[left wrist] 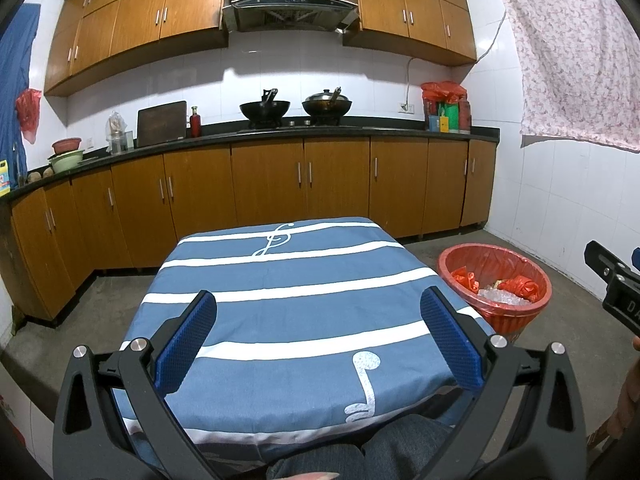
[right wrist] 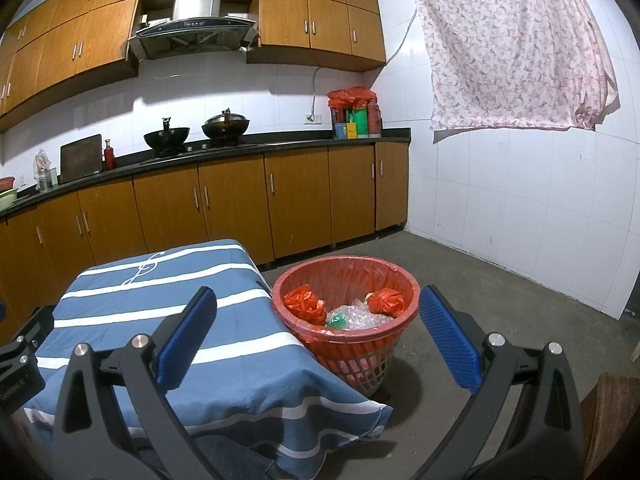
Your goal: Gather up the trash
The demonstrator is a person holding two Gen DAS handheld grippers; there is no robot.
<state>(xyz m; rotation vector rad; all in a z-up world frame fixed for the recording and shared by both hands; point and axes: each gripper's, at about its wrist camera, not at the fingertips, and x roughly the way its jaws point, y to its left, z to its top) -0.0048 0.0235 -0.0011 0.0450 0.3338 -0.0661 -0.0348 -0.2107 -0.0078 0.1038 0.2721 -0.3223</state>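
A red-lined waste basket (right wrist: 348, 344) stands on the floor right of the table; it also shows in the left wrist view (left wrist: 496, 312). It holds crumpled red bags (right wrist: 305, 304), clear bubble wrap (right wrist: 360, 318) and a green scrap (right wrist: 338, 320). The table (left wrist: 296, 304) wears a blue cloth with white stripes and carries no loose item. My left gripper (left wrist: 318, 334) is open and empty above the table's near half. My right gripper (right wrist: 318, 334) is open and empty, in front of the basket. The right gripper's body shows at the right edge of the left wrist view (left wrist: 616, 292).
Brown cabinets (left wrist: 304, 180) and a black counter (left wrist: 280, 136) with two woks (left wrist: 296, 108) line the far wall. A white tiled wall (right wrist: 520, 208) with a hung floral cloth (right wrist: 516, 48) stands at the right. Grey concrete floor (right wrist: 480, 276) surrounds the basket. A wooden stool corner (right wrist: 616, 408) lies low right.
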